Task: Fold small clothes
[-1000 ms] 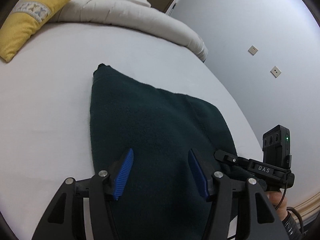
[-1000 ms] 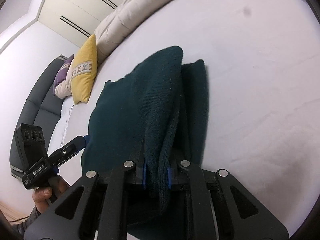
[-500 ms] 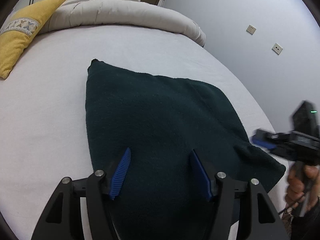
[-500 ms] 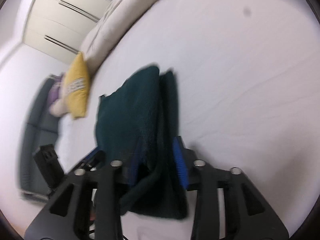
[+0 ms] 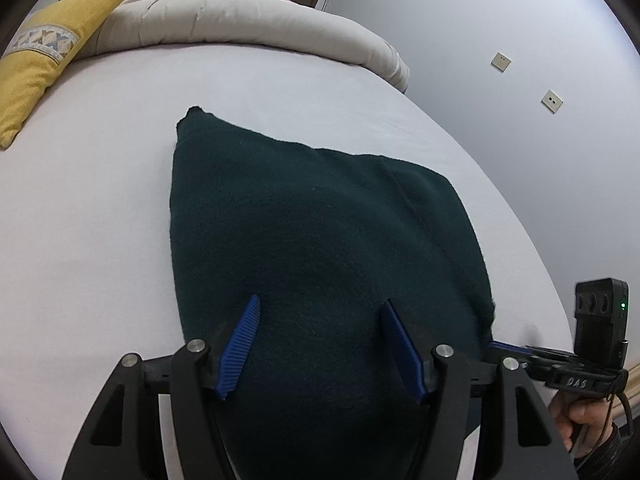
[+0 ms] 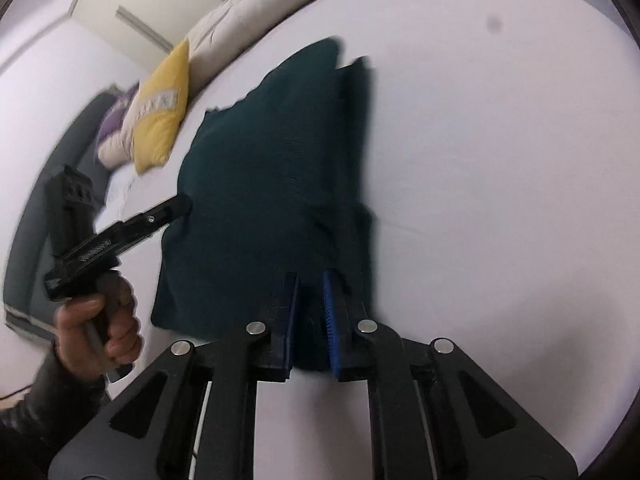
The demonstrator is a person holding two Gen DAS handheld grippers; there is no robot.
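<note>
A dark green knitted garment [image 5: 320,220] lies folded on the white bed sheet [image 5: 80,240]. My left gripper [image 5: 320,300] stands open over its near part, blue pads wide apart with cloth beneath them. In the right wrist view the garment [image 6: 272,180] shows a folded layer along its right side. My right gripper [image 6: 310,276] sits at its near edge, jaws closing to a narrow gap with the cloth pinched between the pads. The right gripper [image 5: 508,346] also shows at the garment's near right corner, and the left gripper [image 6: 180,204] at its left edge, held by a hand [image 6: 104,320].
A yellow pillow [image 5: 48,52] and a beige duvet [image 5: 240,20] lie at the far end of the bed. The wall with two sockets [image 5: 552,102] runs along the right side. A grey sofa [image 6: 24,260] with a purple cushion [image 6: 114,120] stands beyond the bed.
My right gripper opened off the raised fold, which dropped flat, then shifted along the near edge and closed on the cloth again. The left gripper stayed in place.
</note>
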